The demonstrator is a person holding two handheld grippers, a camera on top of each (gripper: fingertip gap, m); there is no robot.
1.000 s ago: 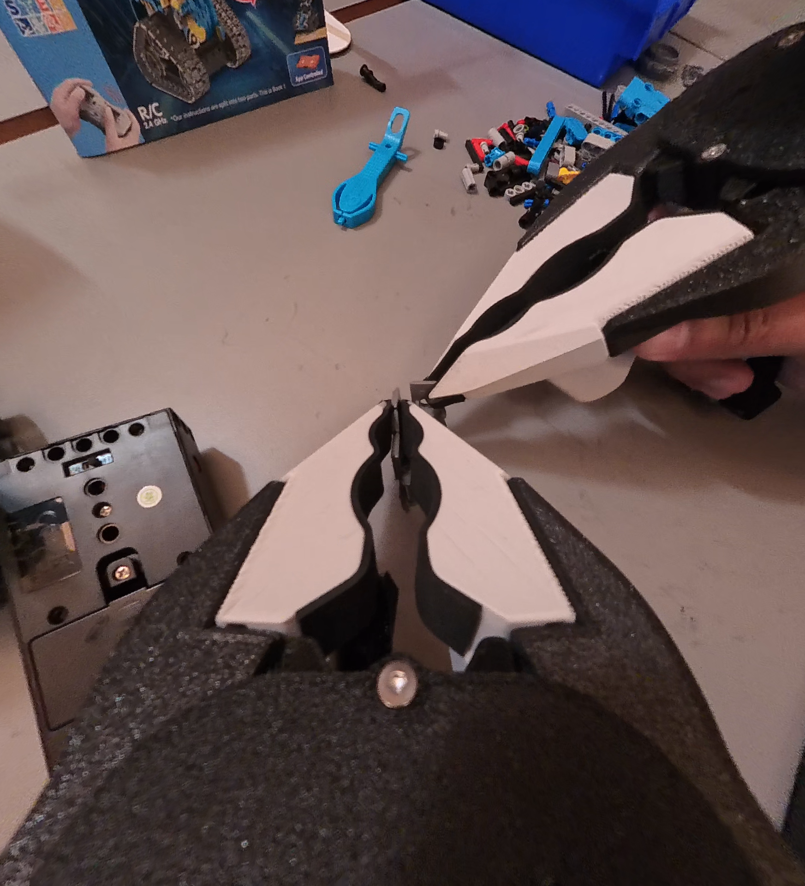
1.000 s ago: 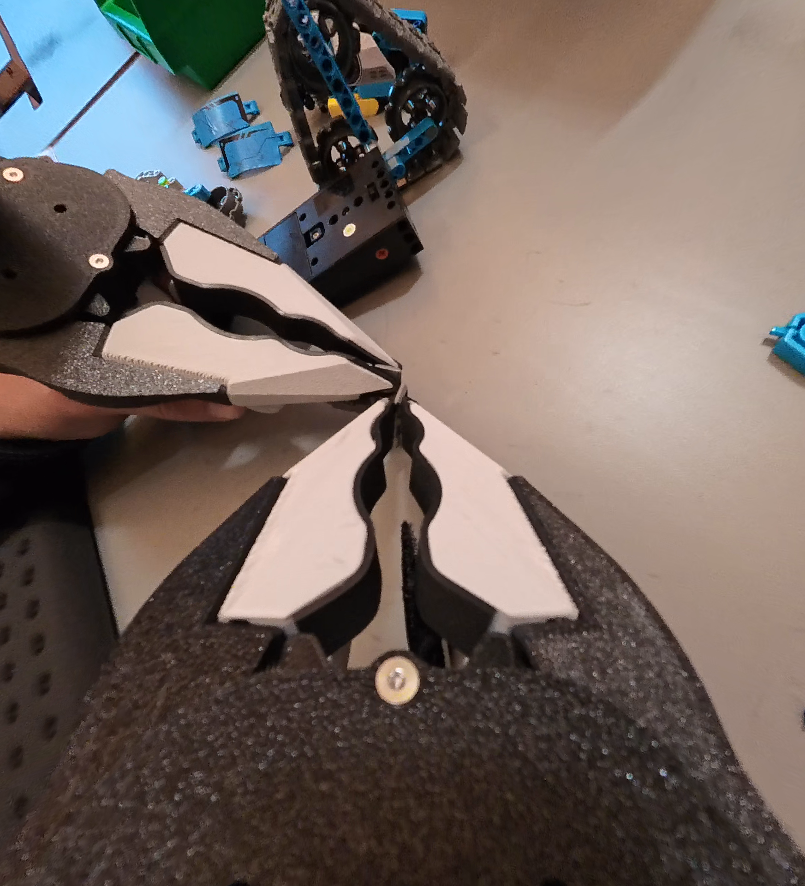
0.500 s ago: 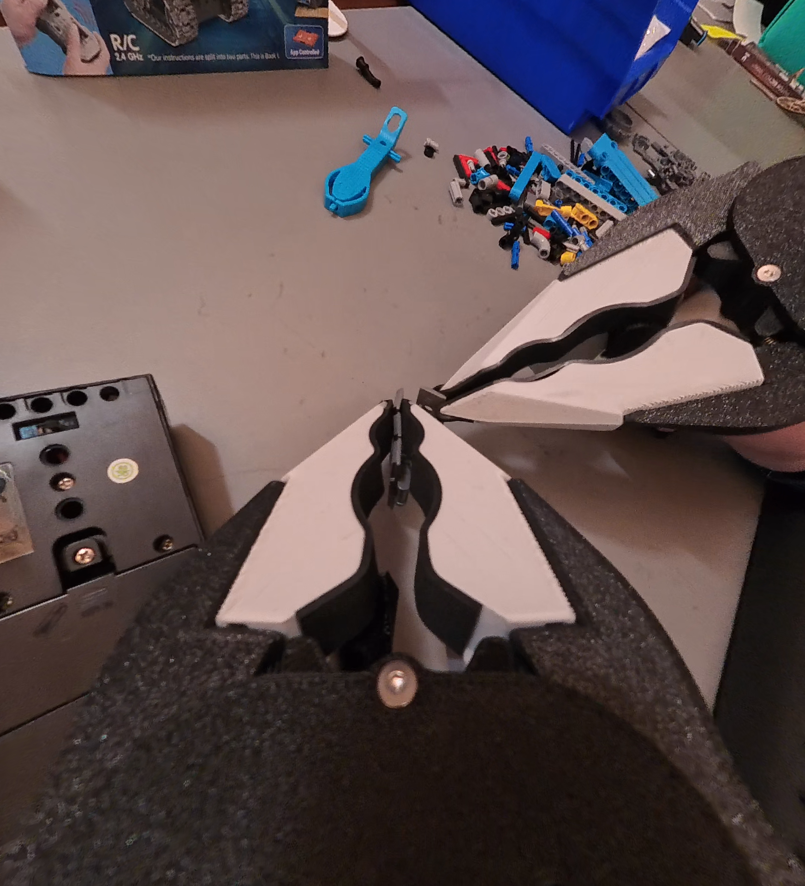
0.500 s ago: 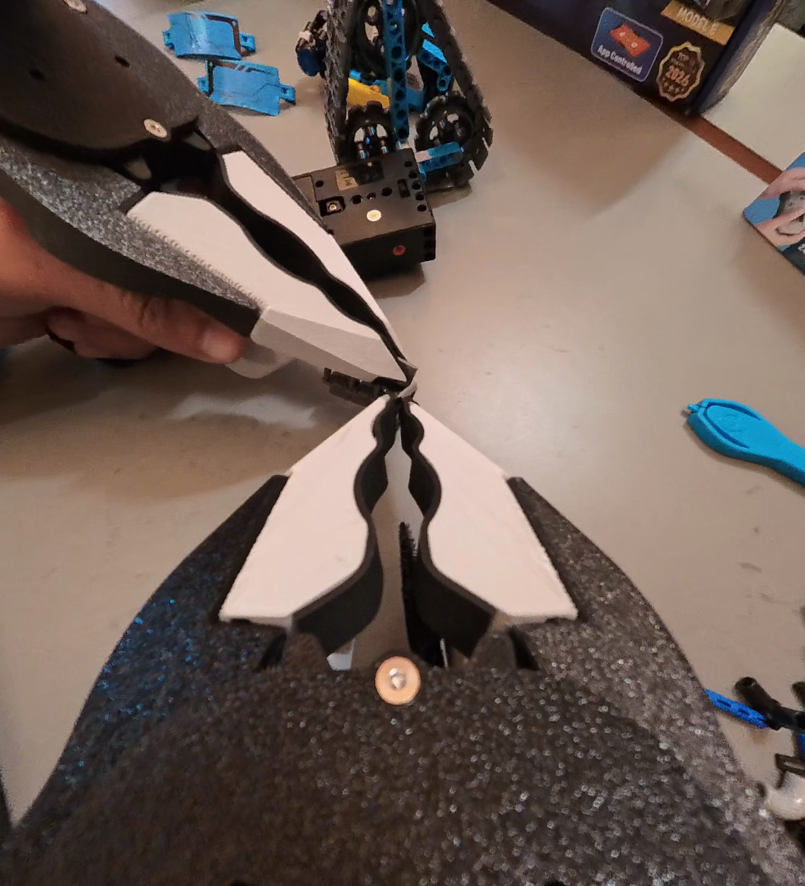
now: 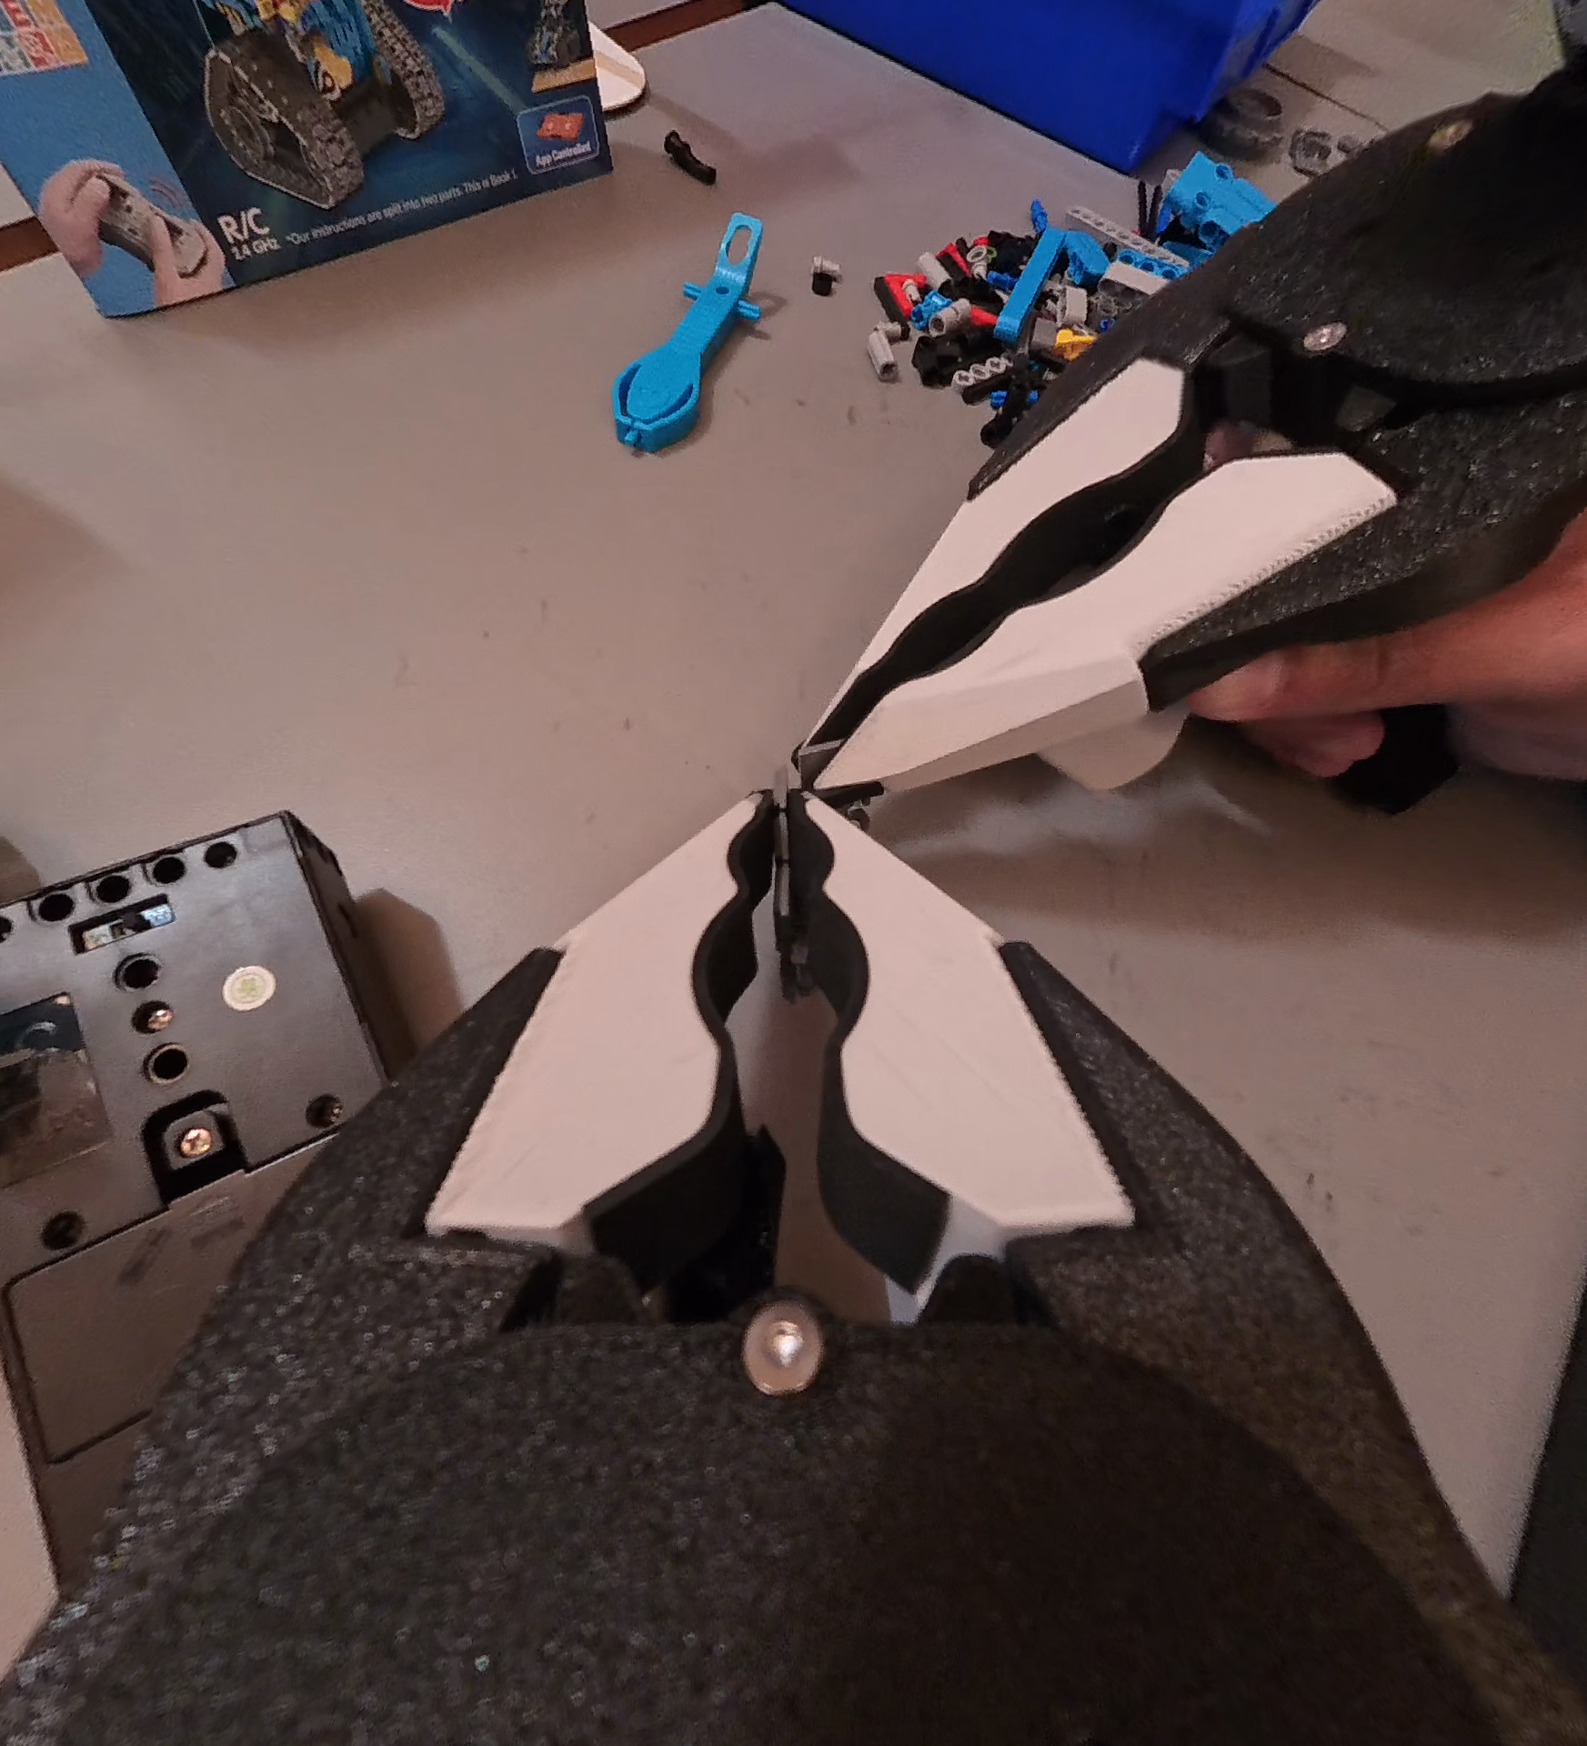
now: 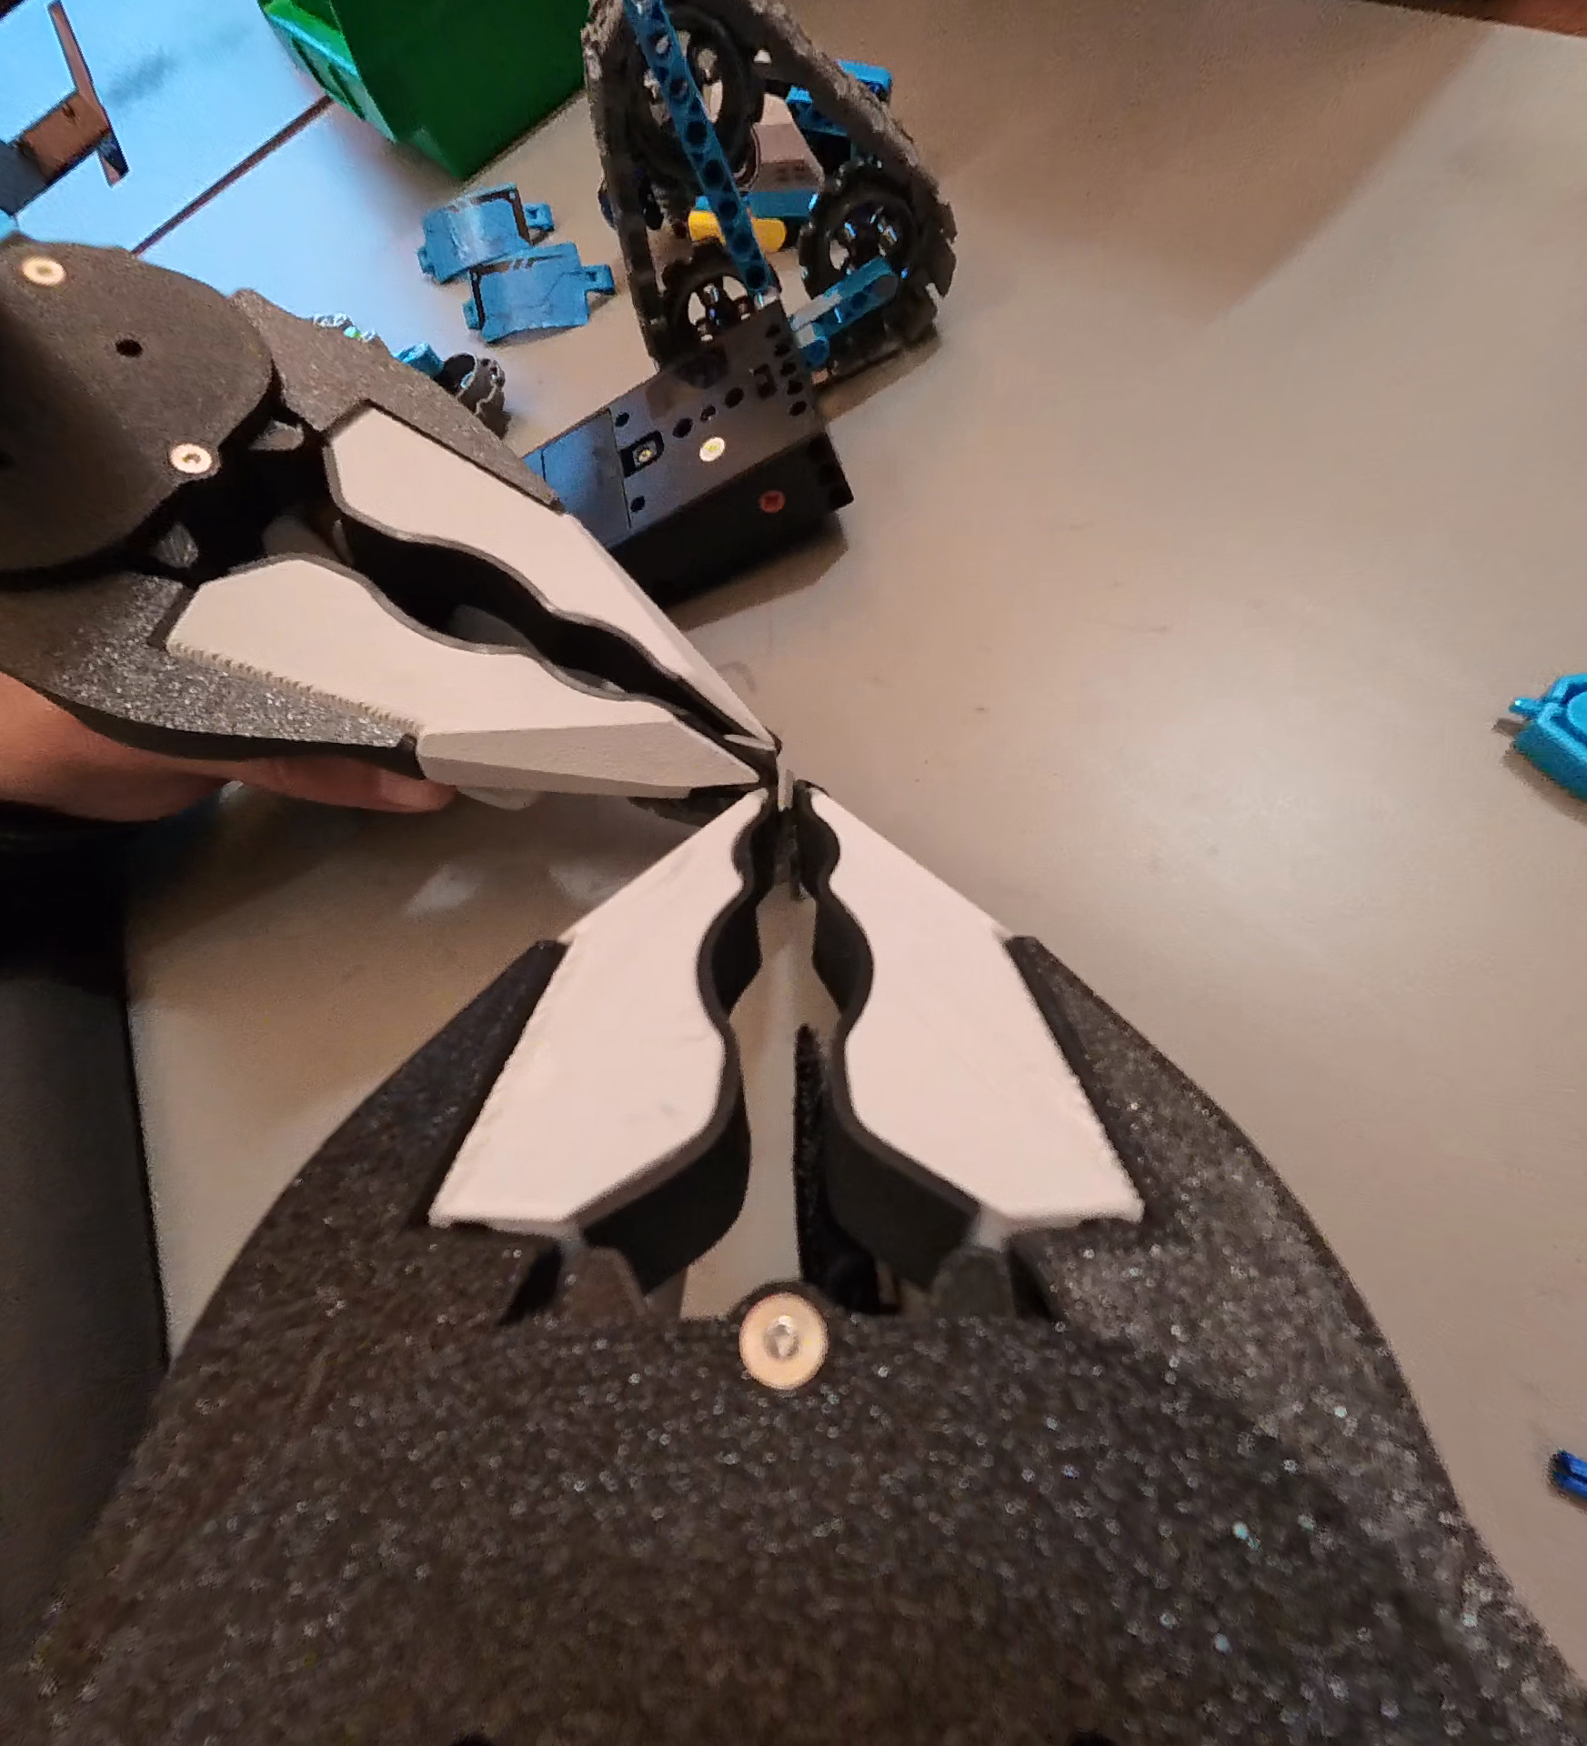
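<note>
My left gripper (image 5: 782, 803) is shut on a thin dark grey toy-brick piece (image 5: 785, 907) that stands edge-on between its fingers. My right gripper (image 5: 816, 756) comes in from the right, held by a hand, and is shut on a small grey piece (image 5: 818, 751) at its very tip. The two tips meet just above the grey table (image 5: 392, 614). In the right wrist view my right gripper (image 6: 785, 801) pinches the small light grey piece (image 6: 787, 789), and the left gripper (image 6: 764, 756) reaches in from the left, tip to tip with it.
A black battery box (image 5: 137, 1020) lies left of my left gripper; it also shows in the right wrist view (image 6: 704, 472), in front of a tracked toy vehicle (image 6: 751, 189). Farther off are a blue tool (image 5: 690, 350), a pile of small parts (image 5: 1025, 302), a printed carton (image 5: 298, 132), a blue bin (image 5: 1054, 57) and a green bin (image 6: 449, 66). Both grippers' tips are close together, under 4 cm apart.
Both grippers have stayed shut and tip to tip. They have swung and tilted against each other, so the background has shifted in both views.
</note>
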